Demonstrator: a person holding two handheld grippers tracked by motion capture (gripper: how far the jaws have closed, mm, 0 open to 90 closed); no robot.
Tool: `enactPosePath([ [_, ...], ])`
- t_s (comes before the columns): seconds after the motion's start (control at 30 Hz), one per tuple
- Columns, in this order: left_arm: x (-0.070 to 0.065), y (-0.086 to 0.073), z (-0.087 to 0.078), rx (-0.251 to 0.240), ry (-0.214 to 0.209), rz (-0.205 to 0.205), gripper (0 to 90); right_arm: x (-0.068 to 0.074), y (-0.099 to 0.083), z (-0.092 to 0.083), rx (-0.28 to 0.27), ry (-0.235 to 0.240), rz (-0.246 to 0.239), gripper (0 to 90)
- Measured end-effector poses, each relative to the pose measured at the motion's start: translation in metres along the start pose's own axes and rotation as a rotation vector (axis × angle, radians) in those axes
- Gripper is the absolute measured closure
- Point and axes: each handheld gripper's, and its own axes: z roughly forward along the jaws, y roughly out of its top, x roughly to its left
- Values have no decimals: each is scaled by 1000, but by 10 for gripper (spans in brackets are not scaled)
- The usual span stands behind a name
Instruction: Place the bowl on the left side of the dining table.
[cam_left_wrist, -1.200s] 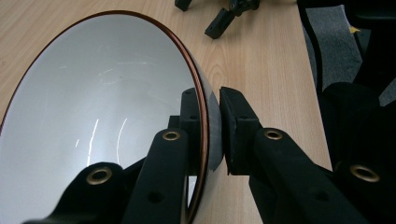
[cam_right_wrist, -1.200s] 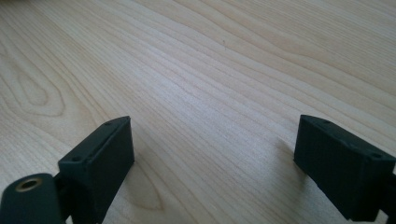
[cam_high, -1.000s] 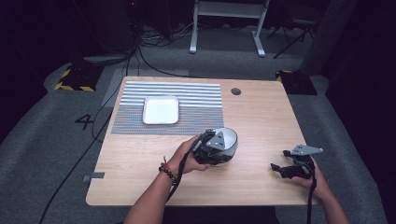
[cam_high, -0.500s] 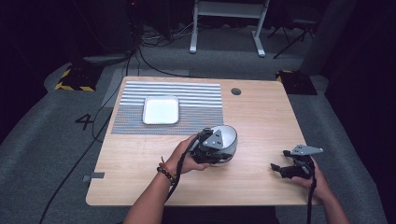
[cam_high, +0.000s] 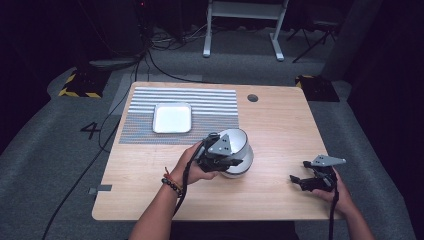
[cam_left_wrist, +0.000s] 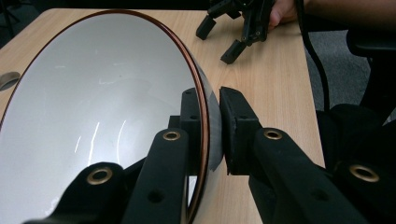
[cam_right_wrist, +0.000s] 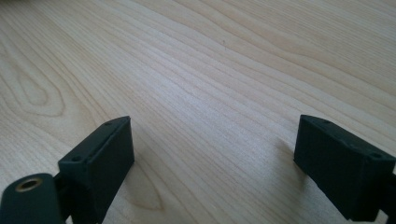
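My left gripper (cam_left_wrist: 210, 135) is clamped tight on the rim of the white bowl (cam_high: 235, 152), one jaw inside & one outside, w/ the bowl tipped near the table's (cam_high: 280, 125) middle. My right gripper (cam_high: 311, 181) sits at 4 o'clock from the bowl, well apart, jaws wide w/ nothing in them.

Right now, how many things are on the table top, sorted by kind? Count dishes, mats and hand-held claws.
Bowls: 1, the white bowl, its rim clamped in the left claw
Trays: 1, the white square tray
Mats: 1, the striped mat under the tray
Claws: 2, the left claw and the right claw, which is open over bare wood
Total: 5
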Motion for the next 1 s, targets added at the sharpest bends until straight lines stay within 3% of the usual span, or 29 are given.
enactPosePath([
  [0.17,1,0,-6,11,22,-8,804,0,0,0,0,0,1,121],
  [0.53,12,-10,-20,-20,66,-44,804,0,0,0,0,0,1,121],
  [0.83,27,-25,-28,-35,125,-134,804,0,0,0,0,0,0,121],
  [1.0,33,-31,-33,-21,165,-162,804,0,0,0,0,0,-1,121],
])
